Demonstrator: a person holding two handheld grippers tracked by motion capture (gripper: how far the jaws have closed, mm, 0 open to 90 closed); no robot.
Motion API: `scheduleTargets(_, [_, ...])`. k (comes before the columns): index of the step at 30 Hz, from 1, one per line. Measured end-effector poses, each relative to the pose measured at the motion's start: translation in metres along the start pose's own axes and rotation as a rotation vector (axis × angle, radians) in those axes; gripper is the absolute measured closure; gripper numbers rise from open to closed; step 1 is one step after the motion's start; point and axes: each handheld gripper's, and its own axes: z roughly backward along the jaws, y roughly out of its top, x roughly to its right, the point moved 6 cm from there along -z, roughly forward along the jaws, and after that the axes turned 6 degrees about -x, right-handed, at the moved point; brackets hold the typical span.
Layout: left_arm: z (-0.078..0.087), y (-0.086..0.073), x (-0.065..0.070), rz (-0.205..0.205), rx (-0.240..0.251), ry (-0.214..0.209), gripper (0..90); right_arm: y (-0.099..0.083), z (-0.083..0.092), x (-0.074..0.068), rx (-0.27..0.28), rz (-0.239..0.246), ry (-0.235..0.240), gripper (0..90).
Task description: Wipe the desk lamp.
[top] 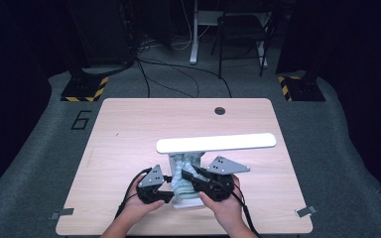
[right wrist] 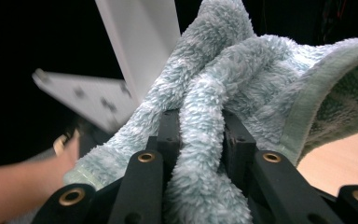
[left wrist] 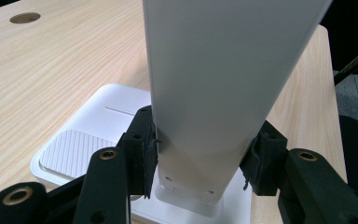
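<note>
Near the front edge of a pale wooden table [top: 129,124], a white desk lamp [top: 216,143] standing on its flat base, long head lying level above the post. Left gripper [left wrist: 200,163] clamped on the foot of the lamp's flat white post [left wrist: 214,93], one pad pressed to each side, just above the base [left wrist: 98,116]. Right gripper [right wrist: 200,135] closed tight on a fold of fluffy pale blue towel [right wrist: 242,70], bunched against the post.
</note>
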Motion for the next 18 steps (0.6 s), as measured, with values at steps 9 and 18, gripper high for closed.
scheduleTargets(9, [-0.001, 0.0, 0.0, 0.006, 0.002, 0.005, 52.4, 0.036, 0.023, -0.011, 0.138, -0.004, 0.044, 72.3])
scheduleTargets(18, [0.0, 0.0, 0.0, -0.002, -0.011, 0.013, 52.6, 0.016, 0.011, -0.007, 0.07, -0.005, 0.035, 72.3])
